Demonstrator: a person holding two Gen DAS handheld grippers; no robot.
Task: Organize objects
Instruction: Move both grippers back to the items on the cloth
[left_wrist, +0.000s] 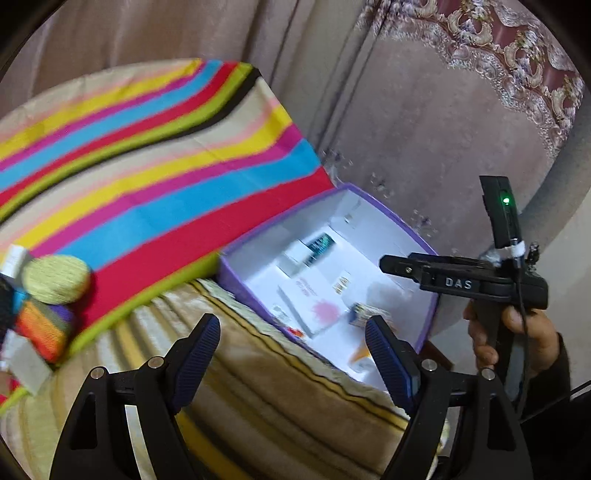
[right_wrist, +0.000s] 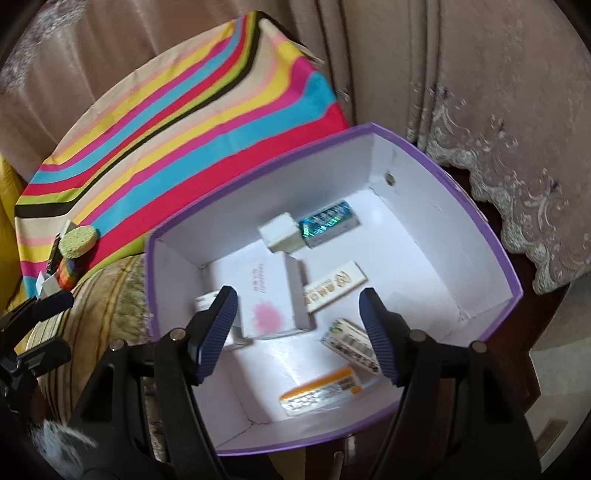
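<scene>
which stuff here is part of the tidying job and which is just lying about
Part of the job:
- purple box, holding small cartons
- white carton with pink blot inside it
- green round pad and rainbow striped item, not yet boxed
- left gripper, right gripper, both empty

Just lying about:
- striped cloth
- curtain

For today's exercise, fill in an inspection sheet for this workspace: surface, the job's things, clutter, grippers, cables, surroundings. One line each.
Surface: striped cloth over a beige blanket.
Job's things: purple box holding several small cartons, among them a white carton with a pink blot; round green sponge and rainbow sponge lie on the cloth.
Clutter: nothing seen.
Grippers: left gripper open, empty; right gripper open above the box, empty.
Cables: black cable on the right gripper.
Surroundings: curtains behind.
</scene>
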